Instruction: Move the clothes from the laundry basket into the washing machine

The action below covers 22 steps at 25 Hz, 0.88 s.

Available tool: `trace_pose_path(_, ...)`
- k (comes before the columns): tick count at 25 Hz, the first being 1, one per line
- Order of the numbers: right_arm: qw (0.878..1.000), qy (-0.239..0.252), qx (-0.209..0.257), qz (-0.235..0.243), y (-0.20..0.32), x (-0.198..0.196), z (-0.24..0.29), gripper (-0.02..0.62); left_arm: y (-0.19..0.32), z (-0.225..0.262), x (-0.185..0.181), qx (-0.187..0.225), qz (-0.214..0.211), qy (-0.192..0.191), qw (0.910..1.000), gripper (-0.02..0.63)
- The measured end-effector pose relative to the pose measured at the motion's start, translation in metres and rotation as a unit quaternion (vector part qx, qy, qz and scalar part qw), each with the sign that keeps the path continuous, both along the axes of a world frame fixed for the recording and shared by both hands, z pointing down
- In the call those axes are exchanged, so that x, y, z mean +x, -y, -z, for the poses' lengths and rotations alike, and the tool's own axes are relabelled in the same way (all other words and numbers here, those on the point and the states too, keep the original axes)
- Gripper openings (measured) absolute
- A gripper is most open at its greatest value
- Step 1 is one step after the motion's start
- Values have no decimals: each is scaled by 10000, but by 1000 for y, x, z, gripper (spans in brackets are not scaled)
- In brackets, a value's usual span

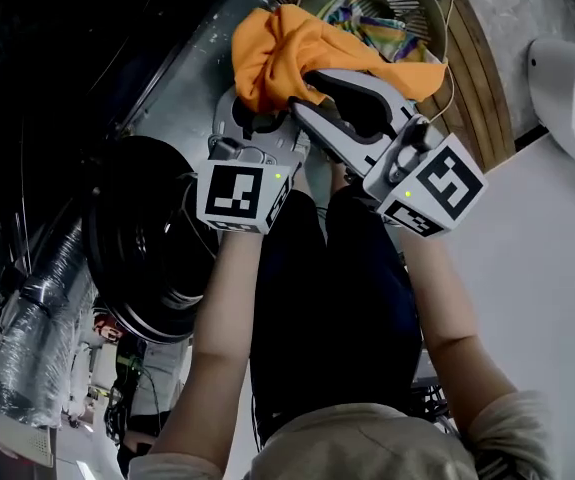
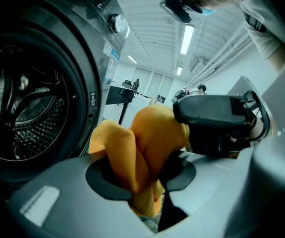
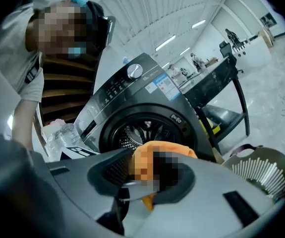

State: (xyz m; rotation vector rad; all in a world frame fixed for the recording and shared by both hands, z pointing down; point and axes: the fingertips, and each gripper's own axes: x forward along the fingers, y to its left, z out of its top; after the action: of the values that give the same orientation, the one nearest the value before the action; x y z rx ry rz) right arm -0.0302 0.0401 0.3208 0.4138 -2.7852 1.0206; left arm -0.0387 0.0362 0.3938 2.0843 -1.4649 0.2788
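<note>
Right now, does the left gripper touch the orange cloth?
Touching. In its own view, the left gripper has both pads pressed on the cloth, which is pinched between them and bulges out beyond the jaws.

The orange garment (image 1: 287, 53) is one plain, bright colour with no print. The cloth (image 1: 379, 30) in the laundry basket (image 1: 422, 0) is striped green, yellow and purple, and the basket is beige. The washing machine (image 3: 147, 103) is dark grey with a black door ring and a silver dial. The left gripper (image 2: 141, 180) and right gripper (image 3: 149, 175) are pale grey with black pads, and their cubes are white with black square markers. The trousers (image 1: 327, 298) are black.
</note>
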Motion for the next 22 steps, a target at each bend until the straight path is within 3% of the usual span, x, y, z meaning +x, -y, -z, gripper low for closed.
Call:
trace_pose_path(4, 9991, -249, -72, -346, 5, 10, -13, 118, -3, -5, -35, -116, 526, 58, 9985, 146)
trace_pose_path(8, 9962, -724, -181, -452, 7, 12, -42, 104, -9, -13, -71, -165, 1079, 547, 9925, 146)
trace_pose_path(14, 9952, -941, -111, -243, 5, -13, -79, 89, -9, -46, -129, -337, 1926, 1019, 9754, 147)
trace_pose_path(18, 9947, -985, -218, -177, 1, -24, -103, 88, -3, -77, -173, -544, 2499, 1198, 9593, 152)
trace_pose_path(22, 9950, -917, -377, -67, -6, -30, -123, 87, 10, -97, -211, -483, 2971, 1358, 9439, 152)
